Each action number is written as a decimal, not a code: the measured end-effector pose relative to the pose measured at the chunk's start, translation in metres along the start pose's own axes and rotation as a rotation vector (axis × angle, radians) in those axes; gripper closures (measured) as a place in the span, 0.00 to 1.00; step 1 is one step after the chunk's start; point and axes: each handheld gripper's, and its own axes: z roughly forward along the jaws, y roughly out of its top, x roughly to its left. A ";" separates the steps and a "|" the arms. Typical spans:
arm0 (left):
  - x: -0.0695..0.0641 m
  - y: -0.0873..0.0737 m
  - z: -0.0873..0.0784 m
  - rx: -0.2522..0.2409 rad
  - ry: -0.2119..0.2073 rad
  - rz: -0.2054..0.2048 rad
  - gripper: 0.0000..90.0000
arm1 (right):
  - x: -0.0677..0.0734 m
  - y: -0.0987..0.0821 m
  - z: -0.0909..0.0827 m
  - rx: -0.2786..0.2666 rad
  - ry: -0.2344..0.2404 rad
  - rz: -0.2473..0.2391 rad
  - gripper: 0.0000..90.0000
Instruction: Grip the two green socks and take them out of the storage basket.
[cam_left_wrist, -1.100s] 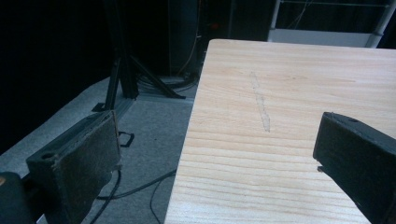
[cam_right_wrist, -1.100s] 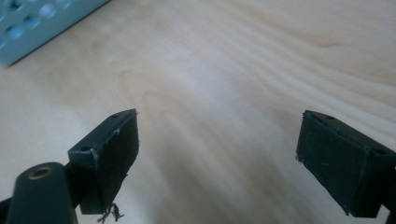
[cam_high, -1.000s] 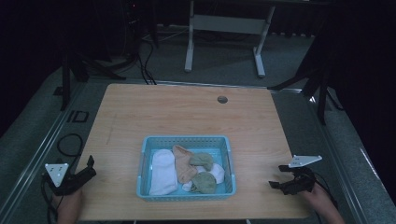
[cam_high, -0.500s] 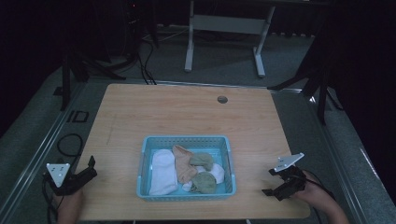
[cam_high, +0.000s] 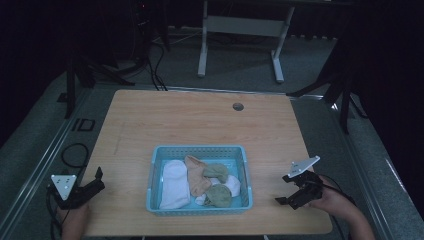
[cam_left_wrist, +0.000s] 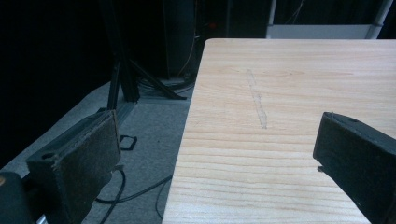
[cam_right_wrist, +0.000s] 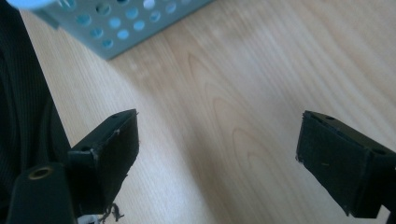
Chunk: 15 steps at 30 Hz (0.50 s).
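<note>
- Basket, blue, near tabletop front edge; socks inside.
- Left gripper at front-left corner, jaws released.
- Right gripper near front-right corner, jaws released, empty.

The high view looks down on the table; both gripper views skim its wood closely.

A big wooden table is sitting in a dark room. A small round hole is showing near its far edge. A white metal stand is standing on the grey floor behind it. Black cables are lying on the floor nearby.
</note>
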 end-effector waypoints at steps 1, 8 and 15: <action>0.000 0.000 0.000 0.000 0.000 0.001 0.00 | 0.000 0.003 -0.001 -0.003 -0.004 -0.005 0.14; 0.000 0.000 0.000 0.002 0.000 0.000 0.00 | 0.006 0.025 -0.012 -0.028 0.012 -0.035 0.14; 0.000 0.000 0.001 0.007 0.000 -0.001 0.00 | 0.011 0.049 -0.020 -0.024 0.045 -0.063 0.14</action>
